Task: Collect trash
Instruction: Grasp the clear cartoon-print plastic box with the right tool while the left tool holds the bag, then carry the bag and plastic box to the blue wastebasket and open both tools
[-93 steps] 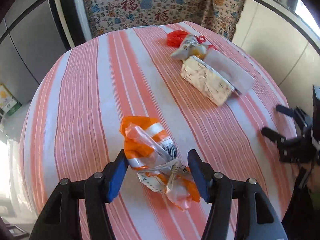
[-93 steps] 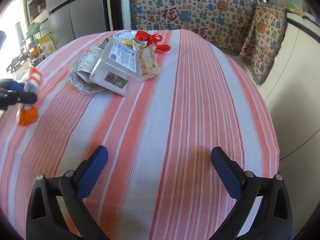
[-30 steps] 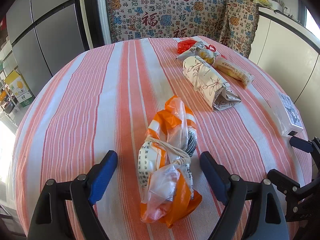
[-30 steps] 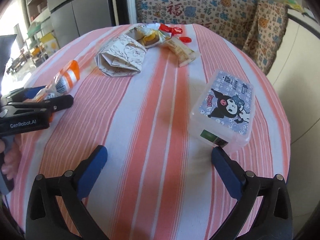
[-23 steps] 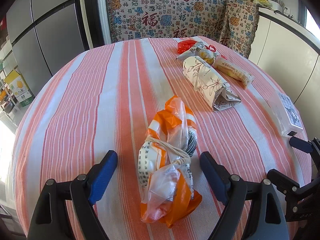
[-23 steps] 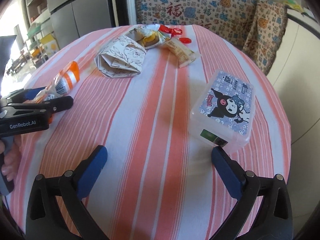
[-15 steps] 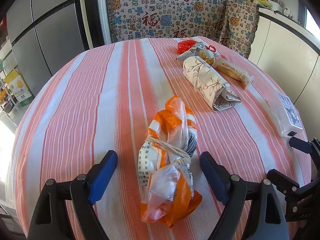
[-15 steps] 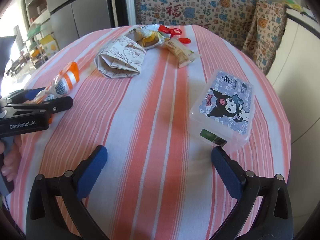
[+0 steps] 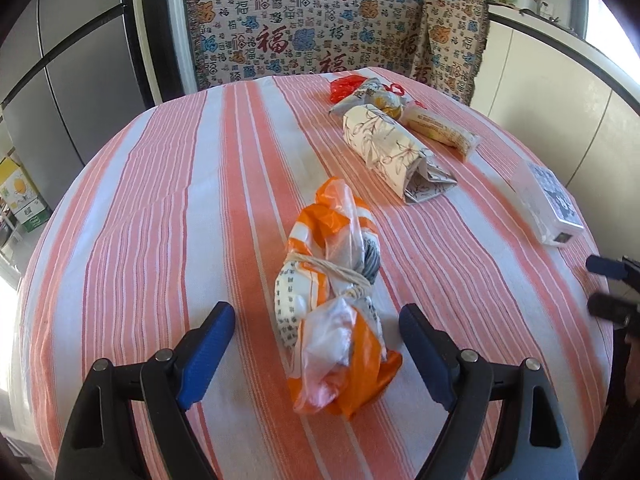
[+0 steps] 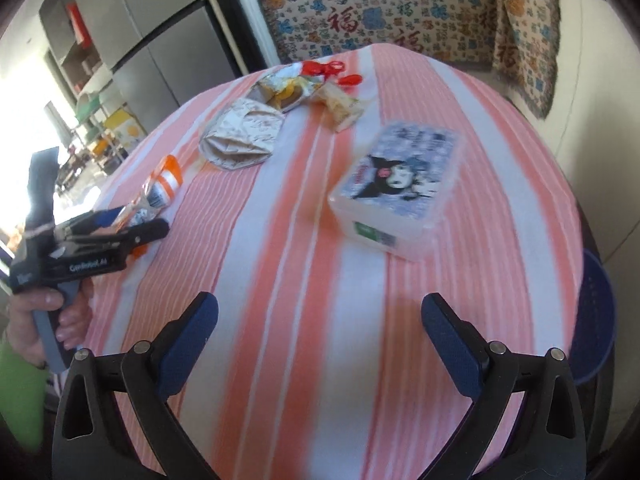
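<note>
An orange-and-white plastic bag bundle (image 9: 332,300), tied with string, lies on the striped tablecloth (image 9: 160,200). My left gripper (image 9: 314,320) is open, with the bundle's near end between its blue pads and neither pad touching it. In the right wrist view the left gripper (image 10: 140,222) shows at the left, around the bundle (image 10: 164,188). My right gripper (image 10: 320,304) is open over bare cloth, and the view is blurred. A clear plastic box with a cartoon label (image 10: 400,188) lies just beyond it. Farther back lie a crumpled floral paper wrap (image 9: 384,148), snack wrappers (image 9: 376,96) and a biscuit pack (image 9: 440,130).
A patterned throw (image 9: 304,28) covers the seat behind the round table. Grey cabinet doors (image 9: 72,80) stand at the left. A blue perforated basket (image 10: 592,320) sits below the table's right edge. A hand and a green sleeve (image 10: 24,364) hold the left gripper.
My right gripper has shifted sideways and rolled, so the labelled box now sits more centred ahead of it. The left gripper and the bundle have stayed put.
</note>
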`<state>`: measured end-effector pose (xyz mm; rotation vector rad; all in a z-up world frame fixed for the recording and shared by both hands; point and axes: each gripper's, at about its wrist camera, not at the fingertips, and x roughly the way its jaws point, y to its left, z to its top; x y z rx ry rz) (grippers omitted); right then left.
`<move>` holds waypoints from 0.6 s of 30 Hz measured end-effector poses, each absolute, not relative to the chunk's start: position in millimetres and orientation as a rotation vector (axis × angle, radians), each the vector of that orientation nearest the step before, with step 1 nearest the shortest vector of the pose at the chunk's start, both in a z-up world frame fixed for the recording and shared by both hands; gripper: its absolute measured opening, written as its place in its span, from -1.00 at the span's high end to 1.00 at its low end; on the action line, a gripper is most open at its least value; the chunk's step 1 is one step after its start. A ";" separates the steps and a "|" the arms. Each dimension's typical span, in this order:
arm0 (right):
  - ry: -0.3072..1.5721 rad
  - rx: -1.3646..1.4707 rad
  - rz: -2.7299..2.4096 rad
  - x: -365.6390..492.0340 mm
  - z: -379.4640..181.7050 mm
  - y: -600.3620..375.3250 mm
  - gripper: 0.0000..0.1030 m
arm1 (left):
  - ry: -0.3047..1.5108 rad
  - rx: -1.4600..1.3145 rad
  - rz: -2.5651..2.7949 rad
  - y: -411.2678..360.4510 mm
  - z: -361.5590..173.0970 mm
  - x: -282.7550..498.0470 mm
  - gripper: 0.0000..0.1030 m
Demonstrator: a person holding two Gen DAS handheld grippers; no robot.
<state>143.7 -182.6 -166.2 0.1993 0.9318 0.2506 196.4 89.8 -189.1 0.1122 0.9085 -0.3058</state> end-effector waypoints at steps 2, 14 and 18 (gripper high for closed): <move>0.957 0.240 0.194 154.9 -157.5 -200.1 -0.97 | 0.909 0.120 -0.331 89.4 -187.9 192.1 -0.67; 1.178 0.163 0.091 257.1 -160.8 -174.4 -0.73 | 0.961 0.045 -0.310 100.2 -172.3 218.2 -0.34; 1.205 0.194 0.093 255.6 -163.9 -185.0 -0.40 | 0.999 0.107 -0.301 89.9 -181.6 215.3 0.14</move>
